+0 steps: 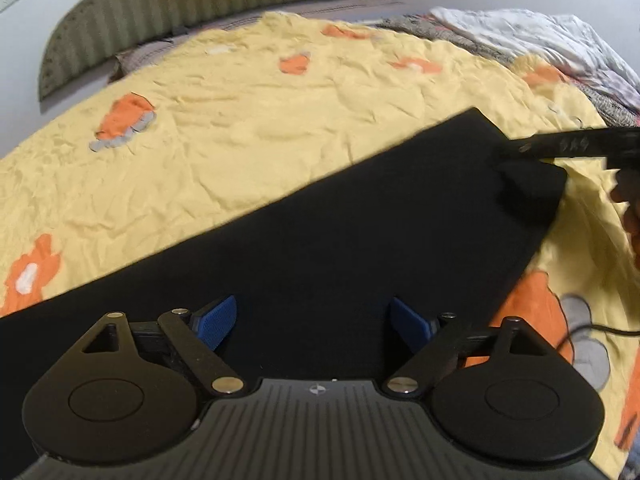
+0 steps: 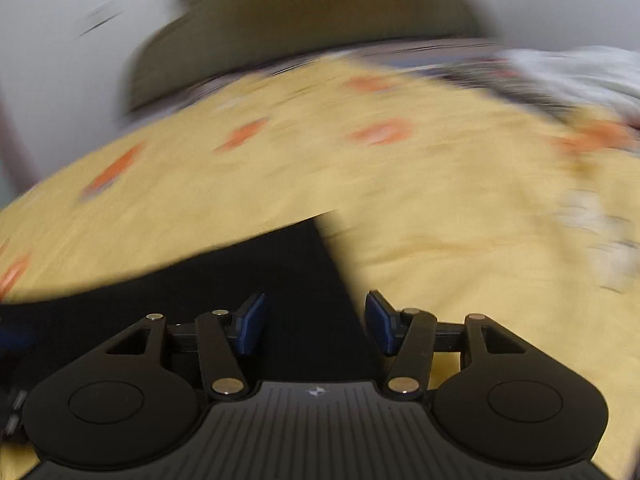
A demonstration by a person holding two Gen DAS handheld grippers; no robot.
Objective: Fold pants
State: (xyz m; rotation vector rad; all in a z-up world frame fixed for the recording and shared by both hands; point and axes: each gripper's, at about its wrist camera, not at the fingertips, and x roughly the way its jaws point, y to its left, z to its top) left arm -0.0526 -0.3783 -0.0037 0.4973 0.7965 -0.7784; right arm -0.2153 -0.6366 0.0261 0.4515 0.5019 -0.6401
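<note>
Mid-fold: black pants (image 1: pixel 320 232) flat on yellow bedspread (image 1: pixel 240 120), free end toward 2 o'clock; left gripper (image 1: pixel 312 320) and right gripper (image 2: pixel 316 320) above, jaws apart, empty; next, likely pinching the end.

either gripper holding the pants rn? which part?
No hold visible. Left gripper and right gripper are both open above the black pants, nothing between their pads. The right view is motion-blurred.

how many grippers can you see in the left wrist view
2. The left gripper sits at the bottom, open over the black pants. The right gripper reaches in from the right edge at the pants' far corner; its fingertips are hard to make out there.
</note>
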